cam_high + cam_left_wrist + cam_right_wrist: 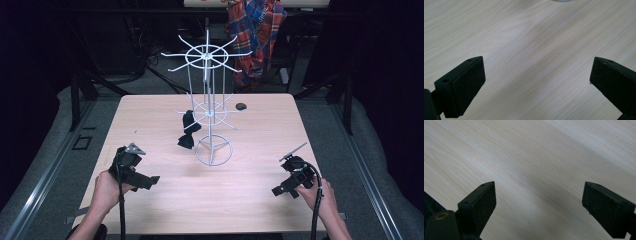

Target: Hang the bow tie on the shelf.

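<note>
A white wire display rack [210, 107] with two tiers of spoke hooks stands on a ring base at the middle of the wooden table [150, 200]. A black bow-shaped item [187, 131] hangs from a lower hook on the rack's left side. My left gripper [150, 181] is held low at the table's front left, and its jaws stand wide apart over bare wood [536, 67]. At the front right, my right gripper [278, 190] is open too, with nothing between its fingers [481, 202].
A small dark round object [241, 106] lies on the table behind the rack to the right. A plaid cloth [257, 30] hangs beyond the far edge. Dark stands and cables surround the table.
</note>
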### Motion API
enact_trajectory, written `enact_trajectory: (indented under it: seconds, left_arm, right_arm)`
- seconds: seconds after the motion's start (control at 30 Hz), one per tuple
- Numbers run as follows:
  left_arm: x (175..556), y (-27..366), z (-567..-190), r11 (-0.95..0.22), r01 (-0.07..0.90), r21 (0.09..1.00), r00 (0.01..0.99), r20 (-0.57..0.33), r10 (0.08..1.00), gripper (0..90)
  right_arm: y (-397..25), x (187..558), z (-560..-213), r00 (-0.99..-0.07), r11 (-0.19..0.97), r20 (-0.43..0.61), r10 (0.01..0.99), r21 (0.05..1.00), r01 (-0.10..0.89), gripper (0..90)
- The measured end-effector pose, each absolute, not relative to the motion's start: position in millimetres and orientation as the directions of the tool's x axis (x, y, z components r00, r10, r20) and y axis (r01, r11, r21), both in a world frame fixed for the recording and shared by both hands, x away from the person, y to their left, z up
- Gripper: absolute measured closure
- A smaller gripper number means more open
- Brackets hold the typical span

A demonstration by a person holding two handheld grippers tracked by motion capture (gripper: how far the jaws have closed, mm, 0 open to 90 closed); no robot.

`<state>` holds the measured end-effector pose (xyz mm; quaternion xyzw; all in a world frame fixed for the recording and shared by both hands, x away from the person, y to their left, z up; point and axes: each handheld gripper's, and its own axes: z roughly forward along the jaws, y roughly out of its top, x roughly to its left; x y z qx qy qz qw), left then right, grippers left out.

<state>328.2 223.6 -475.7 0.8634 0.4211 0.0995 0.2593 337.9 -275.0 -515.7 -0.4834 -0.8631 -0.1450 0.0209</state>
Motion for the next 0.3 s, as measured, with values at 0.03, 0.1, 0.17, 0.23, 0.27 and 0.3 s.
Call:
enact_trajectory:
  seconds: [0.03,0.1,0.17,0.23,0.27,0.3]
  left_arm:
    - [328.0,225.5,-476.9,-0.509,0.68,0.528,0.624,-0.05,0.78,0.2]
    - [327.7,228.3,-479.6,-0.502,0.687,0.525,0.615,-0.052,0.787,0.1]
    - [328.1,230.2,-482.0,-0.501,0.69,0.523,0.611,-0.05,0.79,0.0]
    - [328.7,231.5,-483.0,-0.5,0.691,0.522,0.609,-0.05,0.791,0.0]
    - [329.0,232.1,-483.1,-0.495,0.693,0.524,0.607,-0.053,0.793,0.0]
    - [329.6,232.7,-483.2,-0.494,0.693,0.525,0.606,-0.054,0.794,0.0]
  right_arm:
    - [-275.0,338.1,-515.6,-0.534,0.494,0.174,0.827,0.228,0.839,11.8]
    - [-274.2,337.6,-515.7,-0.526,0.484,0.186,0.83,0.227,0.845,11.9]
    - [-274.2,337.4,-516.1,-0.524,0.482,0.181,0.832,0.23,0.845,11.8]
    - [-274.3,337.7,-516.2,-0.525,0.485,0.181,0.831,0.226,0.845,11.8]
    - [-274.3,337.8,-516.6,-0.525,0.484,0.182,0.832,0.227,0.845,11.8]
    - [-274.7,338.3,-516.5,-0.531,0.491,0.177,0.829,0.225,0.842,11.8]
